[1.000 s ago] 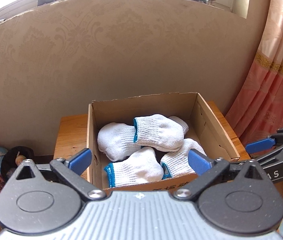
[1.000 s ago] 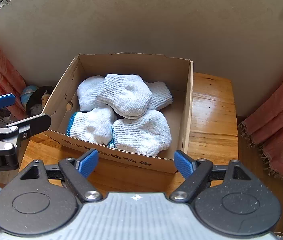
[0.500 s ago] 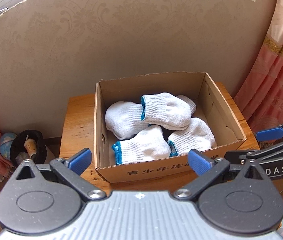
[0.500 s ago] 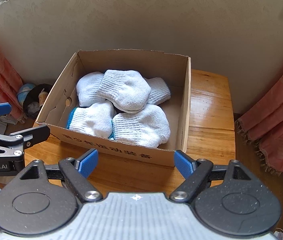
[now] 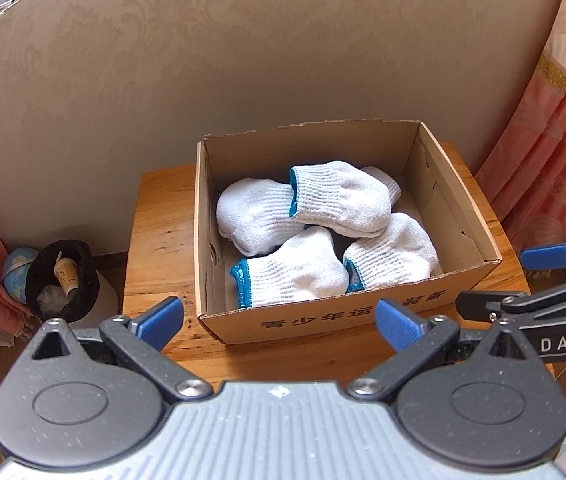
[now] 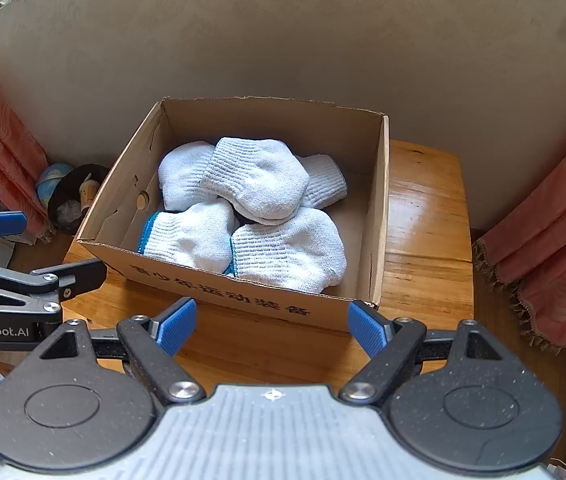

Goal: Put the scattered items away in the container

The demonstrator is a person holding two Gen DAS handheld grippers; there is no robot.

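**Socks all in the box, both grippers empty**

Above the near edge of the worktop (image 6: pixel 423 216), the right gripper (image 6: pixel 271 330) hangs with its blue pads far apart and nothing between them. The left gripper (image 5: pixel 279 320) is beside it and looks the same: pads wide, holding nothing. Both point down and forward at the box.

Just ahead of both grippers sits the cardboard box (image 5: pixel 323 324). Its printed front wall faces them. It stands nearer the left side of the worktop, with bare wood showing to the right of it. Neither gripper is clearly closer; the box lies about the same way from each.

Inside the box are the white socks (image 6: pixel 259 184), rolled into fat bundles with blue cuffs. Four bundles are plain to see, and a fifth peeks out at the back. One bundle rides on top of the others, its long side running left to right.

No sock can be seen lying on the wood around the box. So the tidying looks finished, or very close to it.

Down on the floor to the left stand a dark bin (image 5: pixel 63 276) and a small globe (image 5: pixel 17 260).
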